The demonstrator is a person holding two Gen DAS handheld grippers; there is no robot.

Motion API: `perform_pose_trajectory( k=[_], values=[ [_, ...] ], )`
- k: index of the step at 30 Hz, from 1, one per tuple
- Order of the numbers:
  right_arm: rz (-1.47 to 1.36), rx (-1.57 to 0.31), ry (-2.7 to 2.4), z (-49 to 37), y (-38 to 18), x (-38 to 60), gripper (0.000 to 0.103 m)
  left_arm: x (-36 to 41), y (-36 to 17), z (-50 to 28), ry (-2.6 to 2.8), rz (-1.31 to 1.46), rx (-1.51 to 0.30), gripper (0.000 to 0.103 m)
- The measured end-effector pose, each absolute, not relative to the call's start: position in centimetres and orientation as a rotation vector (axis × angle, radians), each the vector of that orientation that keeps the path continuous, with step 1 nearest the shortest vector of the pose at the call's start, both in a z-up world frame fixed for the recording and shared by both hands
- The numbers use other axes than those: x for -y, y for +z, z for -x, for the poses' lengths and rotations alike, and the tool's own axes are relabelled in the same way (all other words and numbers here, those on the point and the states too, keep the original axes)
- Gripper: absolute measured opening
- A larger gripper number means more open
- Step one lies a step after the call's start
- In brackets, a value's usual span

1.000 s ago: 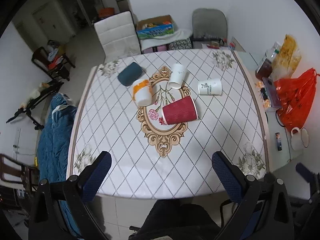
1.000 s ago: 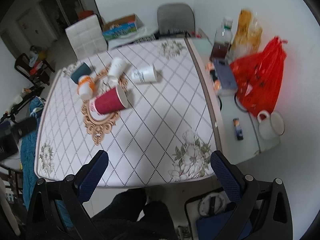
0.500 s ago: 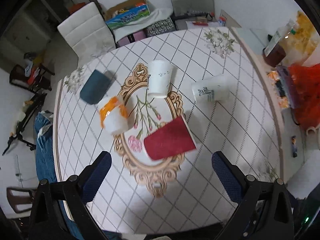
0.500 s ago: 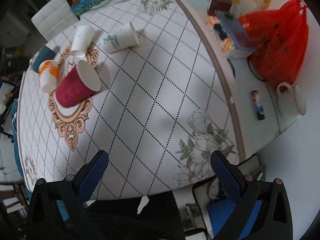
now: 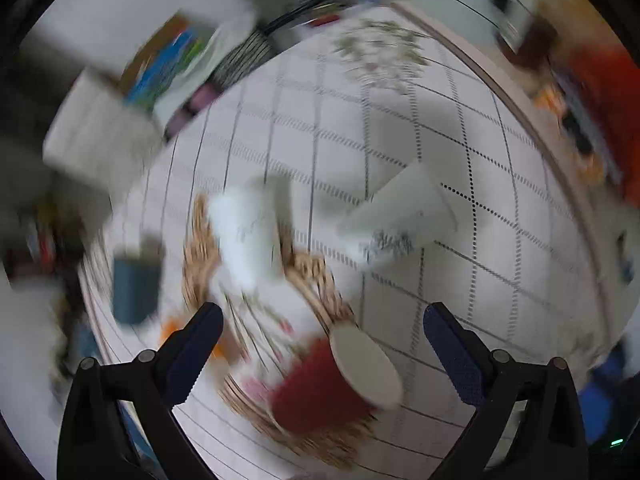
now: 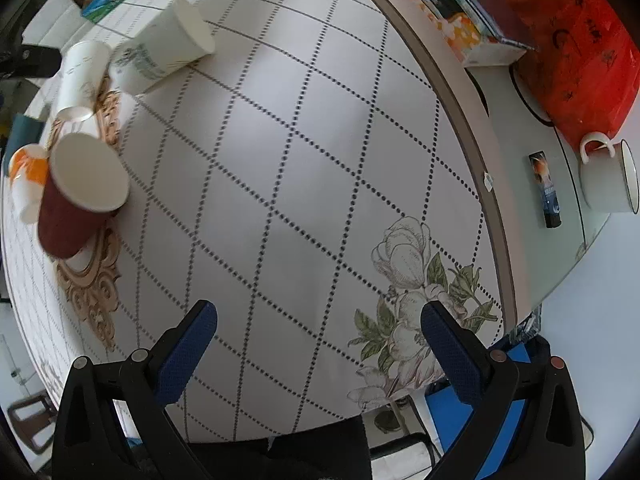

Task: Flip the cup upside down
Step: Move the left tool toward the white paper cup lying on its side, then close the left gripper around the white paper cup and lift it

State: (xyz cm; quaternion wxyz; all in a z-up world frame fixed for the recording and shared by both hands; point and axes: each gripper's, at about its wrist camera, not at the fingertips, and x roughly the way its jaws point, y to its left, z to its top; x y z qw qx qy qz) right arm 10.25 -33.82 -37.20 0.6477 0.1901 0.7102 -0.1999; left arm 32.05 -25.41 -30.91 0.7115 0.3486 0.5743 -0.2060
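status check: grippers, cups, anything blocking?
Left gripper and right gripper: jaws open, holding nothing. Red cup on its side, untouched, other cups close beside it. Nothing between jaws and cups.

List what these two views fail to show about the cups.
- Left wrist view: motion blur smears the red cup, so its lean is unclear.
- Right wrist view: the teal cup is cut off by the left edge.
- Right wrist view: the red cup hides most of the orange cup.
- White cup: print too small to read.
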Motion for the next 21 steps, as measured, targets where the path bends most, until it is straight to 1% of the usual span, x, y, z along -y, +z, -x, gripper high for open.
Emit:
perform_pose_trajectory(
  k=[6, 8, 10, 17, 19, 21],
  values=[
    [-0.435, -1.627, -0.484, -11.2, -38.4, 34.5, 0.103, 28.9, -34.6, -31.4, -0.587, -1.103, -1.165, 0.102],
    [-0.446, -1.632, -0.491, -11.6, -38.9, 34.5, 0.103, 29.7, -35.9, -31.2, -0.612, -1.185, -1.135, 0.101],
    [-0.455, -1.636, -0.497, -12.0, -39.3, 34.3, 0.103, 30.4, -36.9, -31.3, -0.637, -1.233, -1.121, 0.093],
    [-0.479, -1.646, -0.515, -12.7, -40.0, 34.1, 0.103, 32.6, -38.8, -30.5, -0.743, -1.313, -1.073, 0.091],
    [-0.486, -1.648, -0.52, -12.9, -40.1, 34.1, 0.103, 33.0, -39.4, -30.3, -0.768, -1.337, -1.067, 0.079],
    [-0.49, -1.649, -0.524, -13.0, -40.5, 34.5, 0.103, 33.4, -39.9, -30.3, -0.777, -1.348, -1.073, 0.076]
  ],
)
